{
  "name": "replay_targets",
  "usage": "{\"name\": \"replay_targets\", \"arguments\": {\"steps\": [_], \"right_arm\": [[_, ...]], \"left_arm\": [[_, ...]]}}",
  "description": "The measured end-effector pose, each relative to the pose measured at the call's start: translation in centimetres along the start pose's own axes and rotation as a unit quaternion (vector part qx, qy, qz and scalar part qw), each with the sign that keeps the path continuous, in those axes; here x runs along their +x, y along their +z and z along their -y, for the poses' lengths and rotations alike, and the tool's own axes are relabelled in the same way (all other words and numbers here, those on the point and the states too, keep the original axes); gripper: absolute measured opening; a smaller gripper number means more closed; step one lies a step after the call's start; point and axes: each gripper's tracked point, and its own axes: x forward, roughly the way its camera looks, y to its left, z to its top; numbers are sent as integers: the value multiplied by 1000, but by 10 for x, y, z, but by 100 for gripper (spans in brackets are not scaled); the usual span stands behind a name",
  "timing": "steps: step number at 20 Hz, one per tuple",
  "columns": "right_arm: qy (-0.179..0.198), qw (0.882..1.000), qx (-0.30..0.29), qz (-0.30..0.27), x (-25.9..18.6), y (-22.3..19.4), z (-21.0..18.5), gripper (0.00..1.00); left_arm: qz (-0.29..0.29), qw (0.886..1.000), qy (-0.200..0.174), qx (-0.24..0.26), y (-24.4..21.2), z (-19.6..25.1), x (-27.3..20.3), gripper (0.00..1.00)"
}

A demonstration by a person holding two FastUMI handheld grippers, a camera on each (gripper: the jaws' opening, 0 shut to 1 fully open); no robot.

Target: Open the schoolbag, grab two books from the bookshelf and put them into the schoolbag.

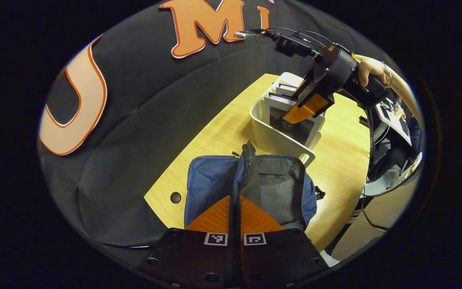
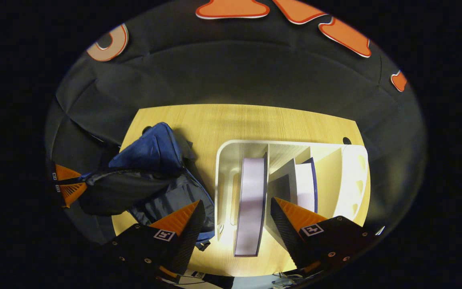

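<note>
The left hand-held gripper (image 1: 235, 212) pinches the blue schoolbag's (image 1: 211, 180) zippered edge while the right hand-held gripper (image 2: 237, 218), spread wide, straddles a book (image 2: 251, 200) in the white bookshelf (image 2: 355, 176).

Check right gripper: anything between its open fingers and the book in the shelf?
Nothing visible. The right gripper is open above the white bookshelf, and the nearest book stands upright between its fingers. The left gripper is shut on the schoolbag edge, holding the mouth open.
</note>
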Motion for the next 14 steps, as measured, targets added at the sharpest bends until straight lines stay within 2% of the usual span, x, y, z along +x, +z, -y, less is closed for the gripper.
{"name": "replay_targets", "arguments": {"steps": [1,3,5,8,14], "right_arm": [[-5,1000,-5,-5,5,-2,1,97],[-7,1000,-4,-16,12,-6,-1,91],[-15,1000,-5,-20,18,-6,6,76],[-14,1000,17,-23,19,-6,9,34],[-16,1000,18,-9,9,-5,14,30]], "left_arm": [[-1,1000,-1,-2,-1,-1,0,0],[-2,1000,-1,-4,-2,-1,1,1],[-3,1000,-1,-6,-4,-1,3,0],[-6,1000,0,-9,-6,-1,6,0],[-12,1000,-1,-3,-4,1,8,0]]}}
